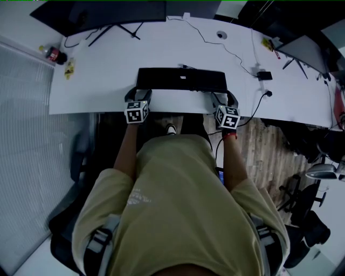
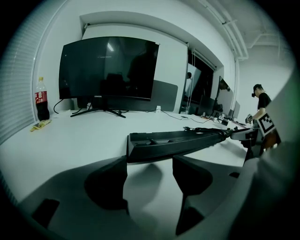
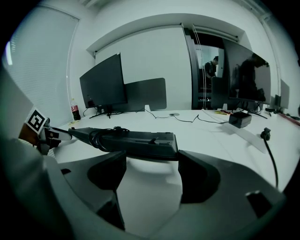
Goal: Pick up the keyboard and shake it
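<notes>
A black keyboard (image 1: pixel 180 80) lies crosswise near the front edge of the white desk (image 1: pixel 97 86), its ribbed underside with a pale sticker facing up. My left gripper (image 1: pixel 139 94) is at its near left corner and my right gripper (image 1: pixel 223 97) at its near right corner. In the left gripper view the keyboard's (image 2: pixel 178 143) left end sits just past my left gripper (image 2: pixel 150 161), whose jaws stand wide apart, with a shadow beneath. The right gripper view mirrors this: the keyboard's (image 3: pixel 136 140) right end hangs over my right gripper (image 3: pixel 152 159), jaws wide. No pad presses on it.
A large dark monitor (image 1: pixel 102 13) stands at the back left with a cola bottle (image 1: pixel 54 54) beside it. A thin cable (image 1: pixel 215 43) runs to a small black box (image 1: pixel 264 74). A second screen (image 1: pixel 302 51) is at the right. Office chairs stand right of the desk.
</notes>
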`<state>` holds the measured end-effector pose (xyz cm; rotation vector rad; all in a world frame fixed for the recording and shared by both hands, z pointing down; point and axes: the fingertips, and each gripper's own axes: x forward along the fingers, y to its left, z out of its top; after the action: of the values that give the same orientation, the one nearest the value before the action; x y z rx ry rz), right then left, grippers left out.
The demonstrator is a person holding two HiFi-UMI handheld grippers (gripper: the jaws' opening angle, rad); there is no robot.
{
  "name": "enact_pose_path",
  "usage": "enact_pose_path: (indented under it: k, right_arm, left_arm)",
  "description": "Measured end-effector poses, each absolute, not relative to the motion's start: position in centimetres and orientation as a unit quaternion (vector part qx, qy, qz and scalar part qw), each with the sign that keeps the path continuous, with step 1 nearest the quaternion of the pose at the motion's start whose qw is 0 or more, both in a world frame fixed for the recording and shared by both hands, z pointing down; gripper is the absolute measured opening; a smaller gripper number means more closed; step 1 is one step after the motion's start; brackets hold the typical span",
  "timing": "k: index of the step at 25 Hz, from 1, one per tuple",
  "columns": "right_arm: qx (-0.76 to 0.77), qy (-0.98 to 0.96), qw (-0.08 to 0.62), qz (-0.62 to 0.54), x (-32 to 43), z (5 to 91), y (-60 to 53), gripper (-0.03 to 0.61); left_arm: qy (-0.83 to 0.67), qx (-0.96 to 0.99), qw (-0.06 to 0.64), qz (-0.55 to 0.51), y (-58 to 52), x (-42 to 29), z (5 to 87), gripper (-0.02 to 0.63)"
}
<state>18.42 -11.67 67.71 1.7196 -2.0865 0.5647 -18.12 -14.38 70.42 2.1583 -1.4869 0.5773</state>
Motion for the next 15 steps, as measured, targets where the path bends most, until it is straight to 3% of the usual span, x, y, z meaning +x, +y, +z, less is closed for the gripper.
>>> enact_pose_path:
  k: [15]
  right_arm:
    - [0.598,-0.718,0.247,0.256,18.5,70.9,-11.5,0.35]
  left_arm:
    - [-0.528,0.753,0.262,0.294,-14.7,-17.8,72.8,0.314]
